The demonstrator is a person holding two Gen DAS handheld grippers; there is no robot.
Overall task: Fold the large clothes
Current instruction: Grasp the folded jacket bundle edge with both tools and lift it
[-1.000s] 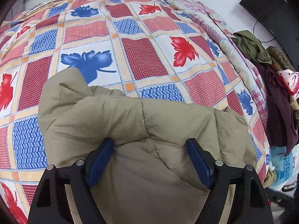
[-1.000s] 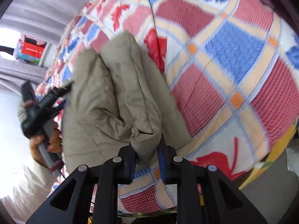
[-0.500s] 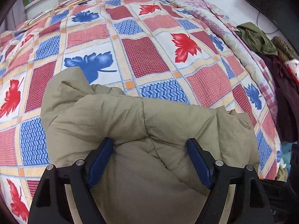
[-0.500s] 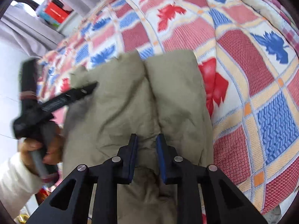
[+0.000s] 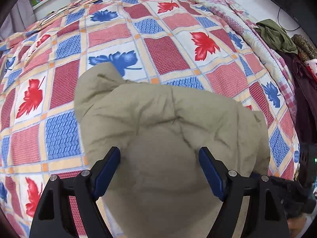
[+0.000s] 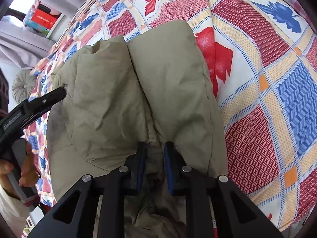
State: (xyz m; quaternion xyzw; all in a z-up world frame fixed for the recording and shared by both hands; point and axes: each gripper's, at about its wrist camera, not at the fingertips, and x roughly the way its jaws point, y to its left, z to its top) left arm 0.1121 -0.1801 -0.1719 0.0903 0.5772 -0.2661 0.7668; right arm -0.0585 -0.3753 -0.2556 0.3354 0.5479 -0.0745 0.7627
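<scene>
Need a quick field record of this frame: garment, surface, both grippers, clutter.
garment: padded khaki-olive jacket, bunched into two puffy lobes, lying on the bed
surface: quilt with red and blue maple-leaf checks
left gripper: jaws wide, spread over the jacket, pads not pressing it
right gripper: jaws narrow and closing, a fold of jacket between the blue pads
clutter: pile of dark and green clothes at the bed's far edge
fold state: not yet flat or tidy

The jacket (image 5: 158,119) is matt, puffy quilted cloth — the bedspread (image 5: 168,55) beneath is woven cloth, textured and printed.
</scene>
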